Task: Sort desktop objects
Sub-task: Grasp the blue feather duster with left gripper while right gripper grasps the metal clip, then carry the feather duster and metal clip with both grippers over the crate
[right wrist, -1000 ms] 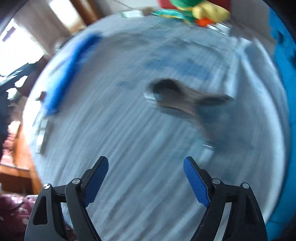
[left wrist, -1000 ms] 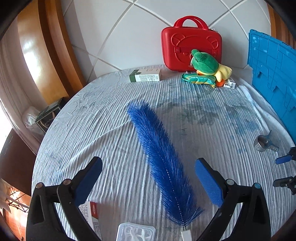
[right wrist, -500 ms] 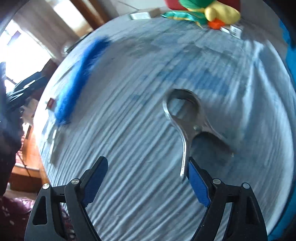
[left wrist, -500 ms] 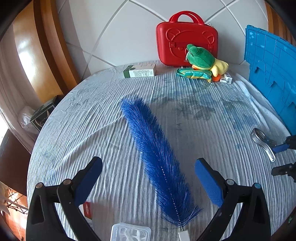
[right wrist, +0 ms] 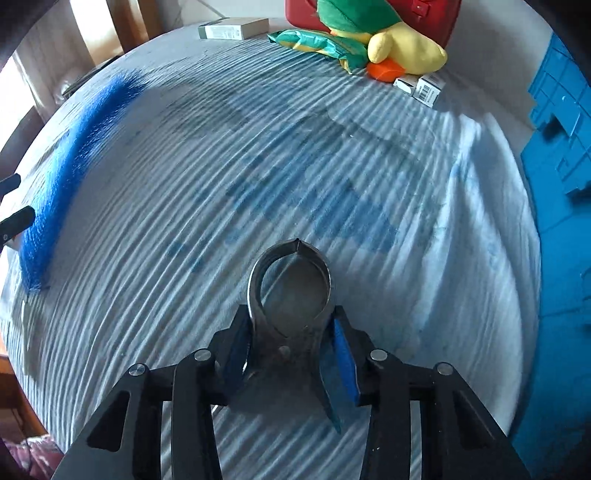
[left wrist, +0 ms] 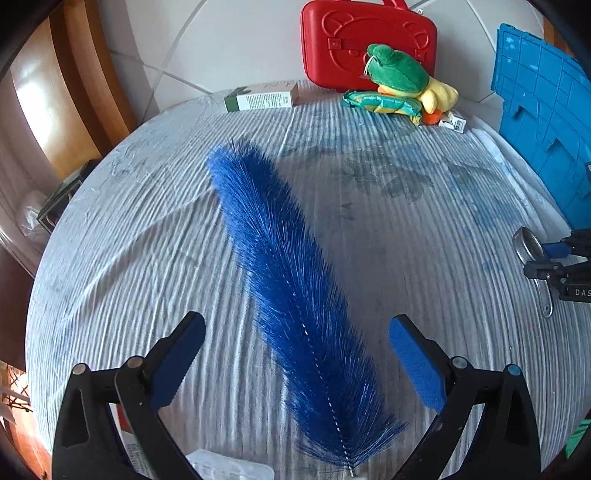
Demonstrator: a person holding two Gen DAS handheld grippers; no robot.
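Between the right gripper's (right wrist: 291, 354) pads, where I had only bare surface (right wrist: 369, 177) a second ago, the metal pliers (right wrist: 291, 295) now sit; jaws closing on them; left gripper (left wrist: 295, 365) remains apart, straddling the blue brush (left wrist: 295, 295); lift follows.

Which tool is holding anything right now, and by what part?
Right tool closing on the metal pliers at the pivot, just below the ring-shaped head. Left tool open, empty.

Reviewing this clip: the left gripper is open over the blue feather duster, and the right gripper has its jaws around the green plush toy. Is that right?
Not quite. The right gripper is closing its jaws around the metal tongs, not the green plush toy, which lies at the far edge of the table; the right wrist view shows this. The left gripper is indeed open over the blue feather duster.
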